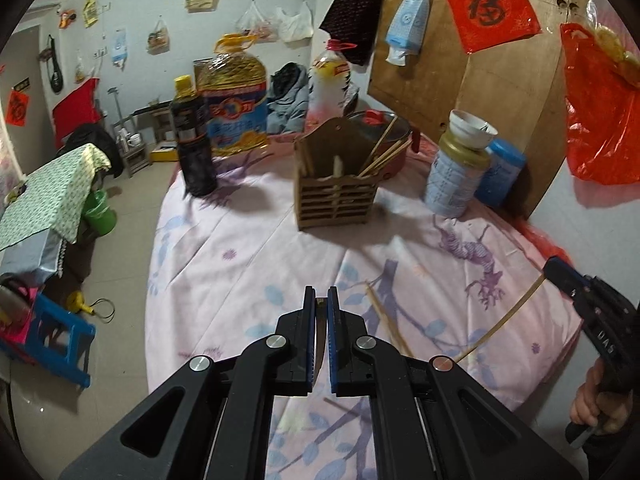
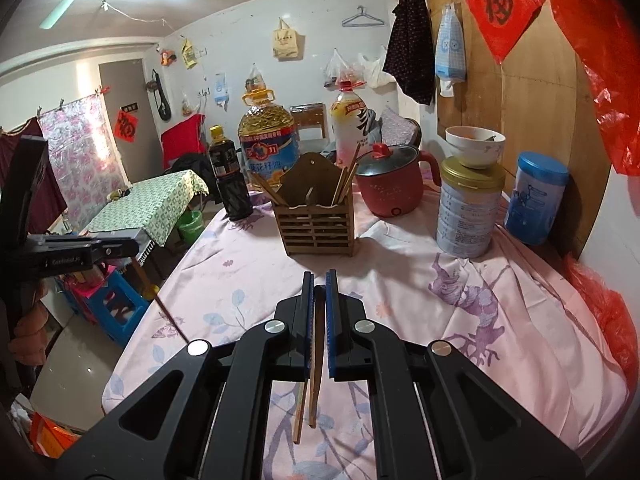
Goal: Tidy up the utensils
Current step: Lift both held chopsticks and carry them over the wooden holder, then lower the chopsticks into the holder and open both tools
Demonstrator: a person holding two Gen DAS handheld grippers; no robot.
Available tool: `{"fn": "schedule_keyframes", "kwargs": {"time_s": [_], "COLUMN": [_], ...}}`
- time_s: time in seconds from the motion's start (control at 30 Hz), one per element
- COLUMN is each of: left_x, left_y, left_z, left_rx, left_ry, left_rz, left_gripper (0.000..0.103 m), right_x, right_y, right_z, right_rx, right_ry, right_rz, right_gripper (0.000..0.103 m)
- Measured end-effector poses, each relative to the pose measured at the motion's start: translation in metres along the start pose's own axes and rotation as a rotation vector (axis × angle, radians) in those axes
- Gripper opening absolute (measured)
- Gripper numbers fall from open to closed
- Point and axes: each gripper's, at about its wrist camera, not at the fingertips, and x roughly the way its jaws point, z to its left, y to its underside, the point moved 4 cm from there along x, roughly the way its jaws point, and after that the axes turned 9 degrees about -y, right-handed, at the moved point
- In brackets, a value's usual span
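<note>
Left gripper (image 1: 321, 300) clamps chopstick (image 1: 319, 344) | right gripper (image 2: 319, 284) clamps, apparently, one chopstick (image 2: 317, 360) | risk: thin sticks pivot, missing holder (image 2: 318, 224) near table's far edge.

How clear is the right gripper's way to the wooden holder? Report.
Probably yes: the right gripper, shut on a chopstick, faces the wooden holder across open tablecloth, nothing standing between.

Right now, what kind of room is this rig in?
Likely a lived-in home room used for cooking and eating: cooking oil jug and red electric pot on a cloth-covered table, chopstick holder, bags hung on the wall.
</note>
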Motion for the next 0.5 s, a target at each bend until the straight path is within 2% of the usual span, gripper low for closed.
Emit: {"fn": "schedule_keyframes", "kwargs": {"time_s": [0.13,0.23,0.5], "left_x": [0.007,0.009,0.017], "left_y": [-0.032,-0.069,-0.199], "left_z": [-0.004,-0.009,-0.026], "left_rx": [-0.005,-0.013,-0.044], "left_ry": [0.000,-0.019,-0.058], "left_rz": [-0.028,-0.074,-0.229], "left_gripper": [0.006,0.006,0.006], "right_x": [0.015,0.035,0.092], "right_y": [-0.031,-0.068,-0.176], "right_z": [-0.004,-0.008,-0.018], "right_rx": [-0.020,-0.054,-0.111], "right_ry": [-0.044,-0.097,-0.174], "right_rz": [-0.029,-0.061,-0.160], "right_gripper": [0.006,0.006,0.006]}}
